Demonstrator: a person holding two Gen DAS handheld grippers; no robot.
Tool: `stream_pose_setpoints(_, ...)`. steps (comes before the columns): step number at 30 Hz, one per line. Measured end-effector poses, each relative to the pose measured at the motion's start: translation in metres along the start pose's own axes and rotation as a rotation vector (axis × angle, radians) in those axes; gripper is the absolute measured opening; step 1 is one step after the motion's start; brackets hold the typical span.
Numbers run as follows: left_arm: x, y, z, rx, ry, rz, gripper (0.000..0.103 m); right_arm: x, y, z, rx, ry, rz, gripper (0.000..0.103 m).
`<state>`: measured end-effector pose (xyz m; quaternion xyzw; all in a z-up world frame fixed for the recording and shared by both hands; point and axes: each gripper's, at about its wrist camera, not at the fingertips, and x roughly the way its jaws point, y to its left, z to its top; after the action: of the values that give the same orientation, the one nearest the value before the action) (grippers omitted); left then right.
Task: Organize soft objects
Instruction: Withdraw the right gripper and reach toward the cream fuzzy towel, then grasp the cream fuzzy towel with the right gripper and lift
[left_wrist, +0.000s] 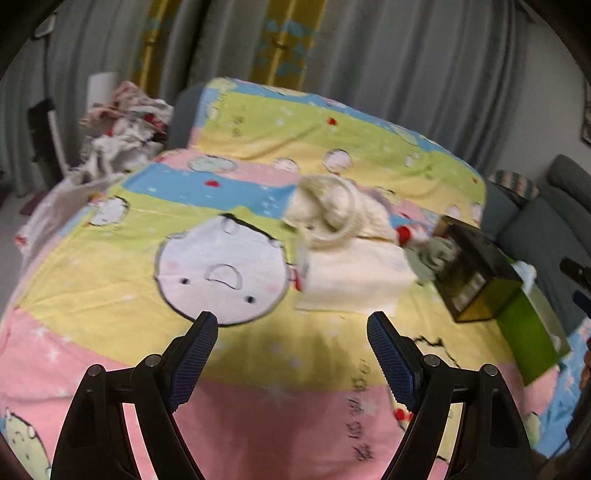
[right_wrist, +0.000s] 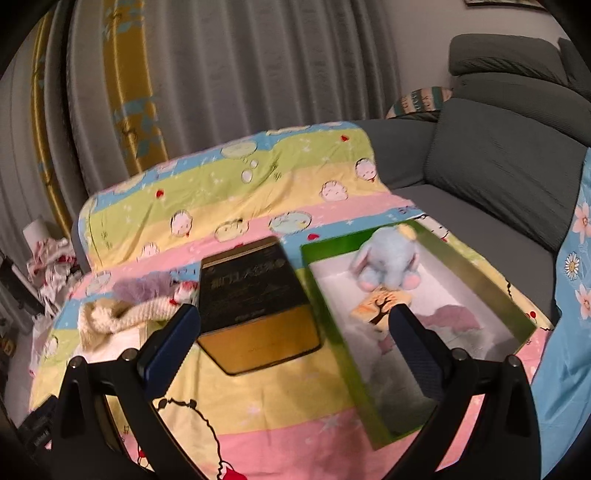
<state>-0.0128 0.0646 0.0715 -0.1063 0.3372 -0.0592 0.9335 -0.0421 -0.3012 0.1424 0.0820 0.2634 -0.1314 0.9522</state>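
Note:
A cream knitted item (left_wrist: 332, 206) lies on a folded cream cloth (left_wrist: 354, 277) on the cartoon-print bedsheet (left_wrist: 110, 266); it also shows in the right wrist view (right_wrist: 122, 321). A grey-green soft item (left_wrist: 432, 254) lies beside the cloth. A green open box (right_wrist: 509, 295) holds a blue plush elephant (right_wrist: 388, 262), an orange tree-print piece (right_wrist: 380, 306) and pale soft things. My left gripper (left_wrist: 291, 325) is open and empty, short of the cloth. My right gripper (right_wrist: 291, 317) is open and empty above the sheet.
A dark box lid with a yellow end (right_wrist: 255, 310) lies left of the green box; it also shows in the left wrist view (left_wrist: 476, 277). A grey sofa (right_wrist: 498, 155) stands at the right. A clothes heap (left_wrist: 125, 133) lies far left. Curtains hang behind.

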Motion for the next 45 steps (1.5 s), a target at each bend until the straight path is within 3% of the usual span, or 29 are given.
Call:
stream_pose_setpoints(6,0.007,0.003,-0.004,-0.009,0.030,0.016,0.083,0.010,0.029,-0.012,-0.117,0.022,-0.023,0.102)
stream_pose_setpoints(11,0.007,0.005,-0.004,-0.006,0.013,0.074,0.083,0.016,0.046,-0.023,-0.145,0.053,0.017,0.102)
stream_pose_setpoints(19,0.007,0.015,-0.001,-0.066,0.013,0.079,0.083,0.020,0.073,-0.037,-0.225,0.090,0.088,0.102)
stream_pose_setpoints(24,0.005,0.029,0.004,-0.133,0.022,0.072,0.083,0.017,0.072,-0.034,-0.176,0.138,0.208,0.102)
stream_pose_setpoints(28,0.002,0.039,0.009,-0.178,0.020,0.071,0.083,0.020,0.082,-0.029,-0.071,0.235,0.398,0.102)
stream_pose_setpoints(31,0.003,0.047,0.013,-0.197,0.035,0.090,0.083,0.030,0.119,-0.021,-0.076,0.295,0.488,0.102)
stream_pose_setpoints(39,0.008,0.075,0.014,-0.316,0.112,0.043,0.083,0.091,0.252,0.001,-0.262,0.295,0.446,0.100)
stream_pose_setpoints(40,0.009,0.078,0.014,-0.324,0.123,0.023,0.083,0.104,0.264,0.001,-0.276,0.294,0.442,0.097)
stream_pose_setpoints(42,0.011,0.083,0.014,-0.337,0.150,0.006,0.083,0.131,0.276,0.002,-0.304,0.309,0.367,0.053)
stream_pose_setpoints(43,0.011,0.085,0.015,-0.343,0.152,0.007,0.083,0.144,0.278,0.001,-0.305,0.365,0.323,0.016)
stream_pose_setpoints(45,0.010,0.089,0.015,-0.365,0.148,0.009,0.083,0.153,0.274,0.001,-0.255,0.409,0.344,0.011)
